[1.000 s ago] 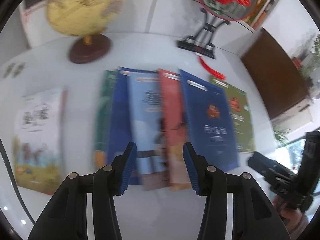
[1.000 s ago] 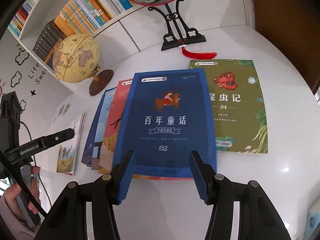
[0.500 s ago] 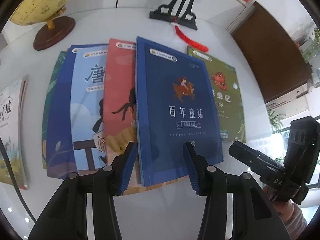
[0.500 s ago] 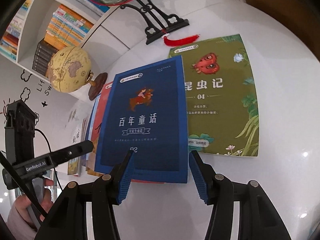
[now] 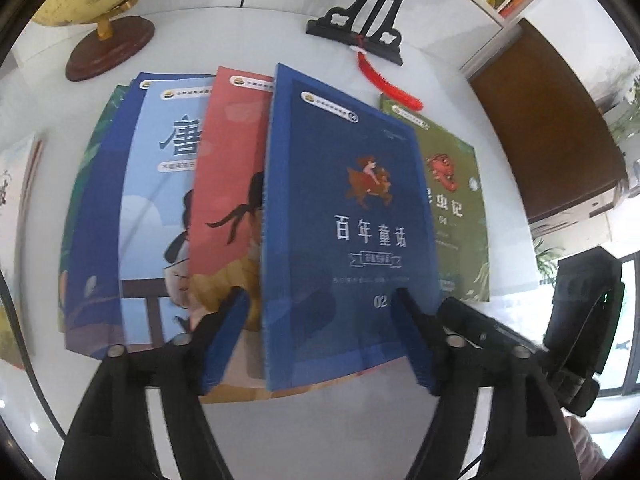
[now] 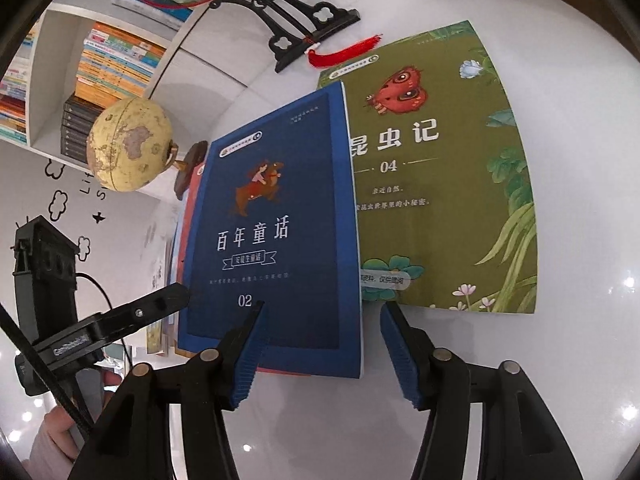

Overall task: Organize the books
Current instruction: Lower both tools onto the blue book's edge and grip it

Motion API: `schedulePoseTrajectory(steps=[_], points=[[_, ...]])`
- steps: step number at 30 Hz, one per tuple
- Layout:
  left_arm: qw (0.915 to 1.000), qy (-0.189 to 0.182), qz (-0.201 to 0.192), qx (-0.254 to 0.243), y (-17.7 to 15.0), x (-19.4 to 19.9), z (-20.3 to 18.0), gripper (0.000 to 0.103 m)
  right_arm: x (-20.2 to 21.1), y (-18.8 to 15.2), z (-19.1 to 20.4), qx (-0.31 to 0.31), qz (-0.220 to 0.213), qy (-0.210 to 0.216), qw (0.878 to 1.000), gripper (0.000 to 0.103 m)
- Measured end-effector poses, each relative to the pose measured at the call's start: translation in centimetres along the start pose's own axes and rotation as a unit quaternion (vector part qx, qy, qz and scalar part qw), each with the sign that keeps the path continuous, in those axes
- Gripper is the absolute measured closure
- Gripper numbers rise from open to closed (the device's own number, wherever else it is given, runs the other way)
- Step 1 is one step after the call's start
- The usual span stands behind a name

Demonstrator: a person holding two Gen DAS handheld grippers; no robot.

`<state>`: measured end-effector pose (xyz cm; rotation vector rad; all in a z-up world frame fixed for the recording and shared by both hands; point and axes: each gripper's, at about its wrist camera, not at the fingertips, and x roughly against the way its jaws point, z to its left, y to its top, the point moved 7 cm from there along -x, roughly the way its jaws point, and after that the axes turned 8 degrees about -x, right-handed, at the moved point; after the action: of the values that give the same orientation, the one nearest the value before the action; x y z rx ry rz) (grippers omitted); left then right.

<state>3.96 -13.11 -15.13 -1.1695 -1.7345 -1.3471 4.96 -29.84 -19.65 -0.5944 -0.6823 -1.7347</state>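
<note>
A fan of overlapping books lies on the white table [image 5: 304, 432]. The dark blue book marked 02 [image 5: 344, 216] is on top, over a red book [image 5: 228, 184], a light blue book [image 5: 160, 184] and a darker blue one [image 5: 96, 216]. It also shows in the right wrist view [image 6: 276, 232]. A green book marked 04 [image 6: 436, 168] lies partly under its right edge. My left gripper [image 5: 320, 312] is open, its fingers straddling the near end of the dark blue book. My right gripper [image 6: 320, 316] is open at the near edge of the blue and green books.
A globe [image 6: 128, 144] on a wooden base stands at the back left. A black stand [image 5: 360, 32] with a red tassel [image 5: 392, 84] stands behind the books. Another book [image 5: 16, 208] lies far left. A bookshelf [image 6: 100, 76] and a brown cabinet [image 5: 548, 128] border the table.
My left gripper has moved forward and right over the fanned books and opened wider around the dark blue book's near end. My right gripper has come closer to the blue and green books.
</note>
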Motion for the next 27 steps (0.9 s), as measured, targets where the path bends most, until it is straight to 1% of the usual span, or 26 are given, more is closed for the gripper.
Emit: schedulePoseTrajectory(steps=[1, 2, 3, 4, 5, 7, 10, 12, 13, 14, 15, 17, 19, 21, 23, 24, 25, 26, 27], points=[[1.0, 0.0, -0.002, -0.004, 0.0, -0.1, -0.3, 0.021, 0.0, -0.1, 0.1, 0.004, -0.002, 0.006, 1.0, 0.036], [0.9999, 0.001, -0.003, -0.012, 0.0, -0.3, -0.6, 0.015, -0.1, -0.2, 0.3, 0.008, -0.004, 0.011, 1.0, 0.034], [0.9997, 0.006, -0.004, -0.025, -0.1, -0.5, -1.1, 0.014, -0.1, -0.3, 0.5, 0.015, -0.007, 0.019, 1.0, 0.03], [0.9993, 0.011, -0.004, -0.036, -0.2, -0.7, -1.4, 0.009, -0.2, -0.4, 0.6, 0.018, -0.008, 0.028, 0.999, 0.03], [0.9986, 0.018, -0.003, -0.049, -0.3, -0.9, -1.7, 0.005, -0.5, -0.5, 0.8, 0.017, -0.004, 0.047, 0.999, 0.03], [0.9971, 0.031, -0.007, -0.069, -0.4, -1.2, -2.2, 0.003, -0.8, -0.7, 1.1, 0.011, -0.001, 0.071, 0.997, 0.028], [0.9981, 0.023, -0.018, -0.054, -0.2, -0.9, -1.8, 0.003, -1.1, -0.7, 1.3, 0.01, -0.002, 0.085, 0.996, 0.03], [0.9988, 0.014, -0.019, -0.043, 0.0, -0.6, -1.5, 0.008, -1.1, -0.6, 1.1, 0.002, 0.003, 0.095, 0.995, 0.03], [0.9993, 0.006, -0.02, -0.032, 0.1, -0.3, -1.2, 0.014, -1.1, -0.6, 1.1, 0.001, 0.007, 0.098, 0.995, 0.03], [0.9995, -0.005, -0.022, -0.022, 0.0, 0.0, -1.0, 0.02, -1.1, -0.5, 1.1, 0.001, 0.01, 0.099, 0.995, 0.03], [0.9994, -0.02, -0.027, -0.011, 0.1, 0.4, -0.7, 0.022, -1.1, -0.5, 1.1, 0.004, 0.013, 0.098, 0.995, 0.03], [0.9983, -0.045, -0.038, 0.002, 0.2, 1.2, -0.5, 0.032, -1.0, -0.5, 1.1, 0.01, 0.016, 0.094, 0.995, 0.03], [0.9962, -0.072, -0.048, 0.005, 0.4, 1.9, -0.7, 0.034, -1.0, -0.5, 1.0, 0.008, 0.017, 0.095, 0.995, 0.03], [0.9959, -0.076, -0.05, -0.003, 0.6, 2.0, -1.3, 0.034, -1.0, -0.5, 0.9, 0.003, 0.016, 0.096, 0.995, 0.031], [0.9976, -0.053, -0.04, -0.019, 0.4, 1.5, -1.3, 0.035, -0.9, -0.4, 0.7, -0.005, 0.014, 0.091, 0.996, 0.038], [0.9985, -0.036, -0.032, -0.027, 0.3, 1.0, -1.2, 0.036, -0.9, -0.4, 0.4, -0.012, 0.015, 0.086, 0.996, 0.05], [0.9989, -0.026, -0.025, -0.03, 0.1, 0.6, -1.0, 0.041, -0.8, -0.3, -0.1, -0.021, 0.015, 0.083, 0.996, 0.063], [0.9991, -0.025, -0.02, -0.029, 0.0, 0.4, -0.7, 0.046, -0.6, -0.3, -0.8, -0.035, 0.015, 0.092, 0.995, 0.07], [0.9992, -0.025, -0.018, -0.027, -0.2, 0.3, -0.5, 0.049, -0.1, -0.2, -1.7, -0.06, 0.013, 0.12, 0.991, 0.076]])
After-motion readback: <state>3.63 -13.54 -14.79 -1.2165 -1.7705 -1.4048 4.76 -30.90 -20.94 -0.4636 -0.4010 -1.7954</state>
